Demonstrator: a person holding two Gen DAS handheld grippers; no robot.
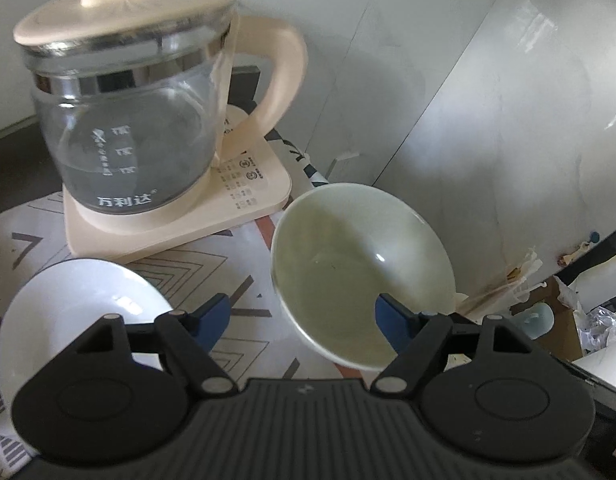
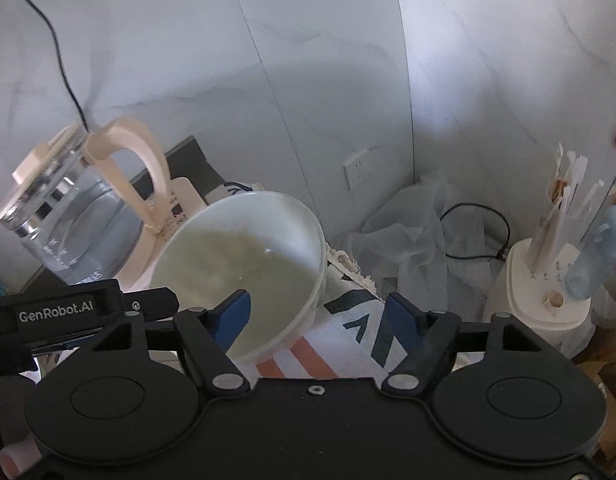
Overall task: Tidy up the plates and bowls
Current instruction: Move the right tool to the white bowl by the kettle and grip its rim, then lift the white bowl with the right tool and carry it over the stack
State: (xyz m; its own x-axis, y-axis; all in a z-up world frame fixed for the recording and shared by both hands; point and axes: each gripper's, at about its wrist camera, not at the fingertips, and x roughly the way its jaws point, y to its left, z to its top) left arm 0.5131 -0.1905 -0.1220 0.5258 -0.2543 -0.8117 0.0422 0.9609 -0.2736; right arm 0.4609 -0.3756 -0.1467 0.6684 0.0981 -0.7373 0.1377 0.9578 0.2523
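Left wrist: pale bowl (image 1: pixel 359 268) between open left tongs (image 1: pixel 302 318).

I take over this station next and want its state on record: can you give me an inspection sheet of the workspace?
Surface: patterned tablecloth with grey chevrons and orange stripes.
Job's things: pale green bowl tilted, near the table's edge; white bowl upright to its left.
Clutter: glass kettle, cream lid and handle, standing on its cream base.
Grippers: left hand-held gripper open, one finger inside the green bowl's rim; right hand-held gripper open, the rim between its fingers.
Cables: black cord running down the wall to the kettle; black cable on the floor.
Surroundings: grey marbled wall, wall socket, crumpled white plastic.
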